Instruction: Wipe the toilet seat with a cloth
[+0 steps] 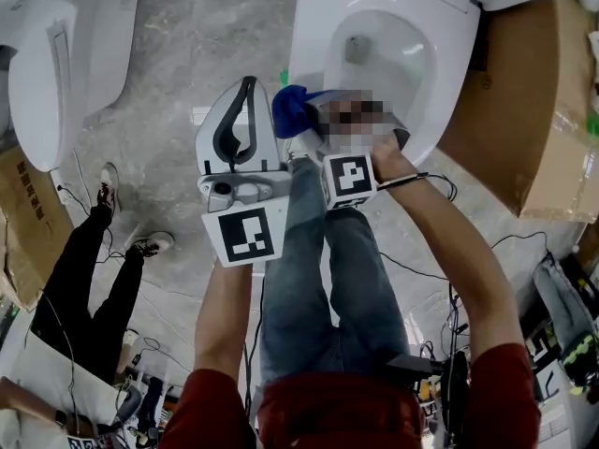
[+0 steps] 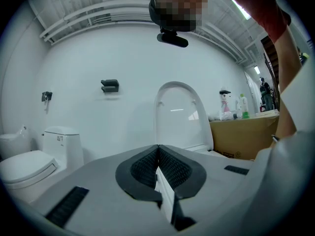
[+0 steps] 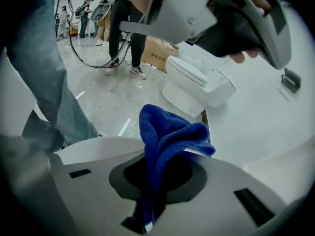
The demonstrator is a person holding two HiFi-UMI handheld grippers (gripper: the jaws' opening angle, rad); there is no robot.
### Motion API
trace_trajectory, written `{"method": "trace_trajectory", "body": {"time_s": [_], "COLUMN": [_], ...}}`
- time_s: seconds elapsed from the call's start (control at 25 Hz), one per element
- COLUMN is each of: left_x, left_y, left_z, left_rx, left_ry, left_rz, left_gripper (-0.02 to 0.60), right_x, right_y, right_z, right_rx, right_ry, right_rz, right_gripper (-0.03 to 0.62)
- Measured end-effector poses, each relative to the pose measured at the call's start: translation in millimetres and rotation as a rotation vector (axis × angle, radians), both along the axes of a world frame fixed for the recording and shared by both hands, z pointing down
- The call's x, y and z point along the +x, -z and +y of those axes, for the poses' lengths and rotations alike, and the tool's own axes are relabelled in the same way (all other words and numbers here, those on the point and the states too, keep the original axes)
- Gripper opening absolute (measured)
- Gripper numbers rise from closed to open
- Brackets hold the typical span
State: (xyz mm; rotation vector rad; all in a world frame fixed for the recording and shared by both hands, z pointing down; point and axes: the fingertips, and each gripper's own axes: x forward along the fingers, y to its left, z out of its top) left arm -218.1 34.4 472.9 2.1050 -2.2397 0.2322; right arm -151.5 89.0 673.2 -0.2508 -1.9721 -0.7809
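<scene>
Right gripper view looks along the right gripper (image 3: 156, 167), whose jaws are clamped on a blue cloth (image 3: 167, 132). The cloth's fold stands up out of the pads and flops over past the tips. Beyond the tips lie the grey floor (image 3: 113, 102) and another white toilet (image 3: 197, 85). To this gripper's left hangs the person's jeans leg (image 3: 39, 77).

From the head view, the cloth sticks out ahead of the right gripper at the near edge of the toilet seat (image 1: 447, 64). Whether it touches the seat cannot be told.

Just beside the right gripper, on its left, is the left gripper (image 2: 158, 149). Its jaws are pressed together with nothing between them. It also crosses the top of the right gripper view. Straight ahead of it stands the raised toilet lid (image 2: 179, 114), and off to its right is a cardboard box (image 2: 241, 137).
</scene>
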Motion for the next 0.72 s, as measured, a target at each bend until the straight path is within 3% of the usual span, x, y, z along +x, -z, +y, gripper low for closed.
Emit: {"method": "trace_trajectory", "body": {"time_s": [0.24,0.44,0.56,0.72], "left_x": [18.4,28.4,35.2,45.0], "left_y": [-2.7,-2.4,-3.4,-6.0], "left_z": [15.6,24.1,26.6,25.4], "left_rx": [-0.011,-0.021,-0.029,-0.03], "left_ry": [-0.003,-0.011,-0.022,-0.036], "left_rz": [-0.002,0.0,-0.001,0.001], "left_gripper": [0.015,0.015,0.015,0.017], "right_x": [35.1,52.2,69.9,96.6], "right_y": [4.6,6.7,4.8,3.8], "right_z": [63.3,86.6,96.4,107.8], "right_rx": [-0.026,-0.031,-0.086,-0.196], "right_ry": [0.048,0.037,-0.045,-0.262], "right_rz": [-0.002,0.026,0.075,0.094], "right_gripper": [0.057,0.057,0.057,0.057]}}
